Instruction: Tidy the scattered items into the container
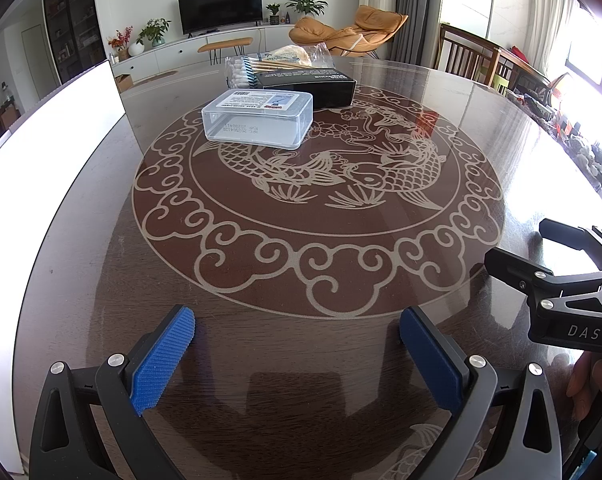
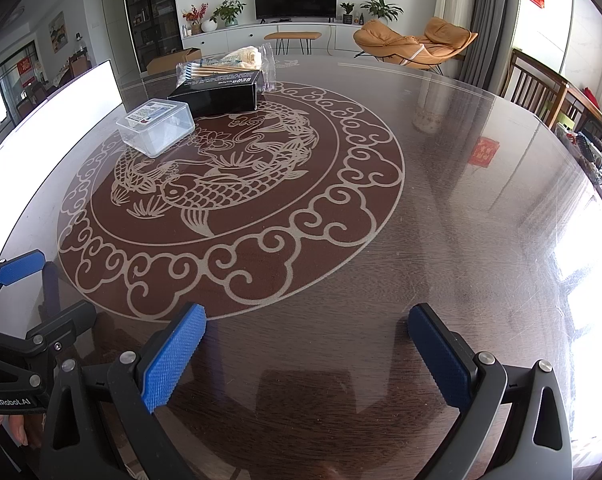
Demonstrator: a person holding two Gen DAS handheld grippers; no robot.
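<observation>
We hold both grippers low over the bench (image 1: 481, 128), a dark wood round under a glossy glass top with pale carp and cloud scrollwork. Left gripper (image 1: 297, 344): fingers spread wide, nothing between the ribbed blue pads. Right gripper (image 2: 307, 344): the same, released and empty.

The things to tidy sit well ahead of the fingers, far across the bench and grouped together. Nearest is a clear plastic box (image 1: 257, 120), lidded, rectangular with rounded corners, a printed label on top. Just behind it, touching or nearly so, lies a black carton (image 1: 313, 86). On the carton rests a crinkly clear bag of cotton swabs (image 1: 253, 70) with wooden sticks.

Our guess: all three are light. The clear box is stiff but smooth, likely to slip on glass; we would pinch it across its short sides. The carton may dent, so grip its long faces gently. The bag is soft and will sag; take it mid-bundle.
</observation>
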